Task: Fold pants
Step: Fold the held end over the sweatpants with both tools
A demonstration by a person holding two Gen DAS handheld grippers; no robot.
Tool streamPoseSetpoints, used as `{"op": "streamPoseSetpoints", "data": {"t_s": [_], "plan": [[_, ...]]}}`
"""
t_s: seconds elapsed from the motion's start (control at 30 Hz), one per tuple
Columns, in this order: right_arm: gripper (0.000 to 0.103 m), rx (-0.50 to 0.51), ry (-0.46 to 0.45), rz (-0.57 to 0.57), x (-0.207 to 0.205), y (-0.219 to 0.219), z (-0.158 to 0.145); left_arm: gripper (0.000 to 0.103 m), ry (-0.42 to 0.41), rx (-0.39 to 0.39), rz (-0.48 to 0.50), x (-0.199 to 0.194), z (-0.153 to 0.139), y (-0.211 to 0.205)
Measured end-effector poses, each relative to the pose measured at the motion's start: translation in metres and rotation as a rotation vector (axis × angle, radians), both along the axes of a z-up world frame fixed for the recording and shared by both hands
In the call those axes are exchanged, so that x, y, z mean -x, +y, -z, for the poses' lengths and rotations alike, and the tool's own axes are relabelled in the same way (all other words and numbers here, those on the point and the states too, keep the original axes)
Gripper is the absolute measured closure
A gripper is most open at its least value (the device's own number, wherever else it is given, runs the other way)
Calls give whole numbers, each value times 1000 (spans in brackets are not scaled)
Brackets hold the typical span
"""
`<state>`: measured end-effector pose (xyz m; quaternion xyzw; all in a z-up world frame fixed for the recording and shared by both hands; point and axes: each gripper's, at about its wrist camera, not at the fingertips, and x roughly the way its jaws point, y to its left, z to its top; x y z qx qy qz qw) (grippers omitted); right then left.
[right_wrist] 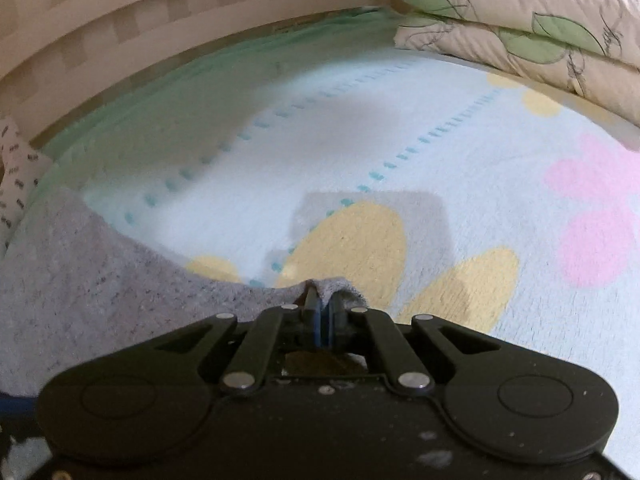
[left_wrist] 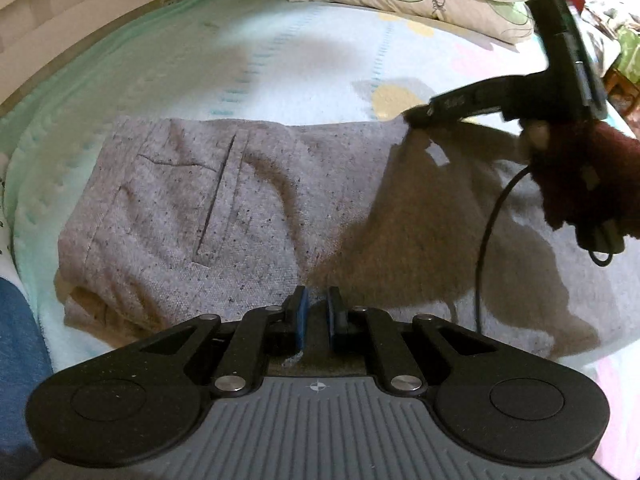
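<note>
Grey speckled pants [left_wrist: 208,204] lie on the bed, the waist end with a slit pocket at the left, the cloth running right. My left gripper [left_wrist: 317,312] sits at the pants' near edge, its blue pads pinching the cloth with a narrow gap. My right gripper [left_wrist: 416,114] shows in the left wrist view at the pants' far right edge. In the right wrist view it [right_wrist: 322,312] is shut on a raised fold of the grey pants [right_wrist: 80,276], lifted slightly off the sheet.
The bed sheet [right_wrist: 400,152] is pale with yellow and pink flowers and teal dashes. Folded quilts [right_wrist: 540,32] lie at the back right. A wooden bed rail [right_wrist: 160,32] runs along the far side. Blue cloth [left_wrist: 16,340] is at the near left.
</note>
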<state>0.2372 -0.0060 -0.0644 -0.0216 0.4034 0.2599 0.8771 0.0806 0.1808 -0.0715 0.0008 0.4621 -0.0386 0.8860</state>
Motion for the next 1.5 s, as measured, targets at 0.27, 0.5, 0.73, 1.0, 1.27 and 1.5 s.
{"op": "streamPoseSetpoints", "data": {"t_s": [0.27,0.5,0.73,1.0,1.27,1.5], "plan": [[81,-113,-152,139,44,-76,-45,93,-63,20,-1,-6,-24,-13],[99,4,-115,95,107,-103,-30,93,-45,20,82,-2,-11,-45],[102,115,-53,211,76,-111,13,92,-6,-20,92,22,5,-42],[100,-26,-85,247,106,-137,-15,92,-65,16,54,31,-16,-42],[98,-26,23,85,228,-134,-9,92,-25,-1,110,30,2,-68],[96,-41,62,165,269,-148,3,92,4,-40,96,22,5,-78]]}}
